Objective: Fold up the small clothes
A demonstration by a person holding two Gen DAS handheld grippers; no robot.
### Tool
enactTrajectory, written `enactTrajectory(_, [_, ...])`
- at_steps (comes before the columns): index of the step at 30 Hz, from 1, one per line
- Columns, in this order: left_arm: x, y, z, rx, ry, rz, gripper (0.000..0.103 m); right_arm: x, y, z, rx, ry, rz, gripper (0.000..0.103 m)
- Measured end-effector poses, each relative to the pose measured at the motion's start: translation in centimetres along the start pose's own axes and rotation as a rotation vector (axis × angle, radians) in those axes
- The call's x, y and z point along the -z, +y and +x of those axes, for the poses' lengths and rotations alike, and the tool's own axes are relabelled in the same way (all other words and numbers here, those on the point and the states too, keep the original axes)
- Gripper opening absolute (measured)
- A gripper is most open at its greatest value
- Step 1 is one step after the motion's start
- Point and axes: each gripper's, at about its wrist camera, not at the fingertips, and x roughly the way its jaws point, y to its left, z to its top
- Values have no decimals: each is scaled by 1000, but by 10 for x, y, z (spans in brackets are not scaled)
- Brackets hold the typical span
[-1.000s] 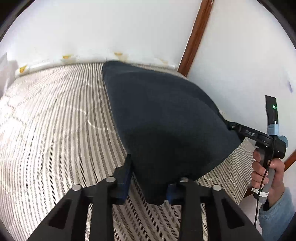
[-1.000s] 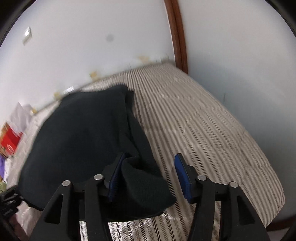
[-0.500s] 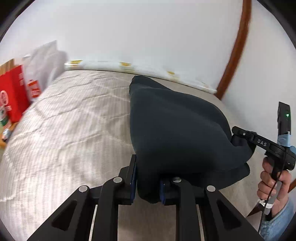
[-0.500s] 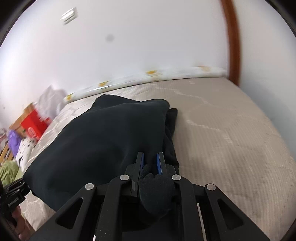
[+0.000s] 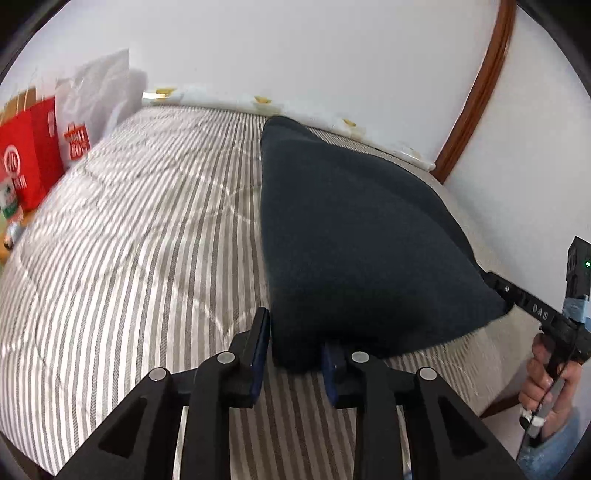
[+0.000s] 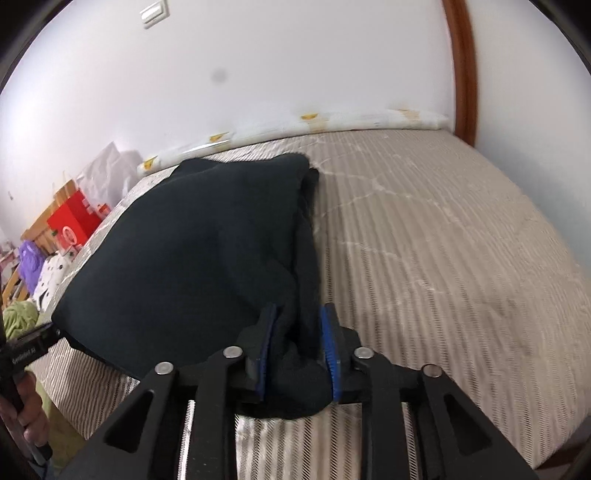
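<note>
Fingers, four in all, two per gripper. Left gripper (image 5: 293, 354): jaws narrowly apart, just opened a little, one corner of the dark garment (image 5: 354, 240) between the blue pads; firm pressing cannot be told. Right gripper (image 6: 297, 354): jaws likewise narrow and just eased open, a bunched corner of the garment (image 6: 192, 258) filling the gap between its pads. One garment, near-black, spread over one striped bed (image 5: 129, 240), stretched between the two grippers. Left view alone shows the right hand (image 5: 546, 384) on its handle and two red bags (image 5: 33, 147). Right view alone shows one wall switch (image 6: 155, 13), one purple item (image 6: 29, 258) and one green cloth (image 6: 20, 319).
</note>
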Motion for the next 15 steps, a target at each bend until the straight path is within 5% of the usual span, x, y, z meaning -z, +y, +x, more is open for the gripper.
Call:
enactTrajectory(3, [5, 9, -20, 38, -18, -30, 31, -9, -4, -16, 11, -18, 5, 33])
enactTrajectory(6, [5, 14, -45, 71, -75, -39, 54, -24, -4, -25, 49, -28, -18, 35])
enactTrajectory(15, [-26, -3, -33, 31, -97, -10, 56, -24, 15, -4, -2, 2, -28, 37])
